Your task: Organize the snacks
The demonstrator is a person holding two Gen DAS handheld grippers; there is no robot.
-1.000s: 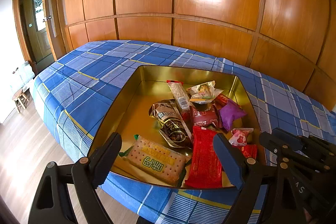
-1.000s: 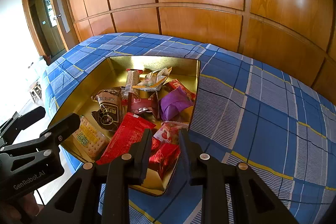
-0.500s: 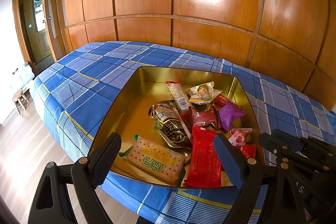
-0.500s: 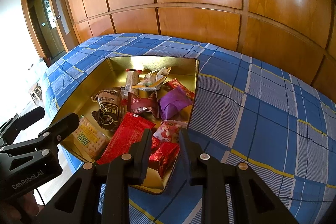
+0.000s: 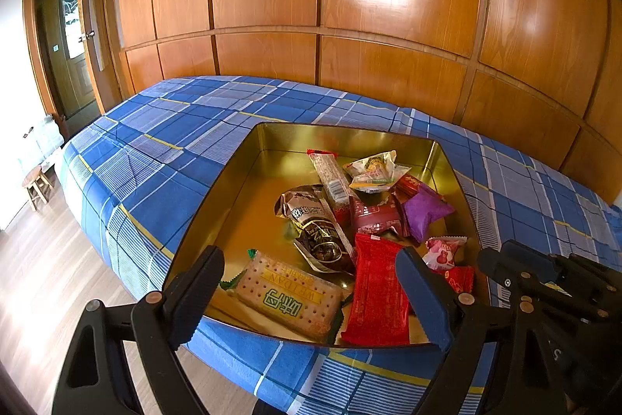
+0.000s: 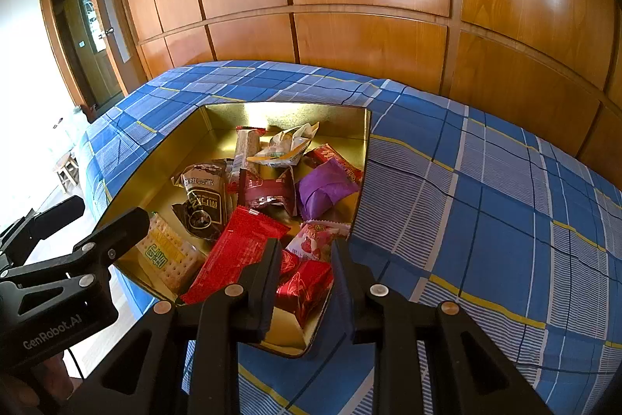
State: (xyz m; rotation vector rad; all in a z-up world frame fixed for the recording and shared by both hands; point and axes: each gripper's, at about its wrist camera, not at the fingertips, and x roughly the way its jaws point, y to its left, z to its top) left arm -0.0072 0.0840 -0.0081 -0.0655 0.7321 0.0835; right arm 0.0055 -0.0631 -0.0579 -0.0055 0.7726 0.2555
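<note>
A gold tin (image 5: 241,174) lies on a blue plaid bedspread (image 5: 163,158) and holds several wrapped snacks. Among them are a biscuit pack (image 5: 287,294), a long red pack (image 5: 377,290), a dark brown pack (image 5: 318,232) and a purple pack (image 5: 423,212). My left gripper (image 5: 307,294) hovers open over the tin's near edge, its fingers either side of the biscuit and red packs without touching them. My right gripper (image 6: 307,282) hangs over the tin's (image 6: 287,111) near right corner, above a small red pack (image 6: 307,294). Its jaws are nearly together with nothing between them.
Wooden wardrobe panels (image 5: 388,26) rise behind the bed. On the left are a doorway (image 5: 62,37), a small stool (image 5: 37,183) and wooden floor (image 5: 50,279) beyond the bed's edge. Bare bedspread (image 6: 486,212) stretches to the right of the tin.
</note>
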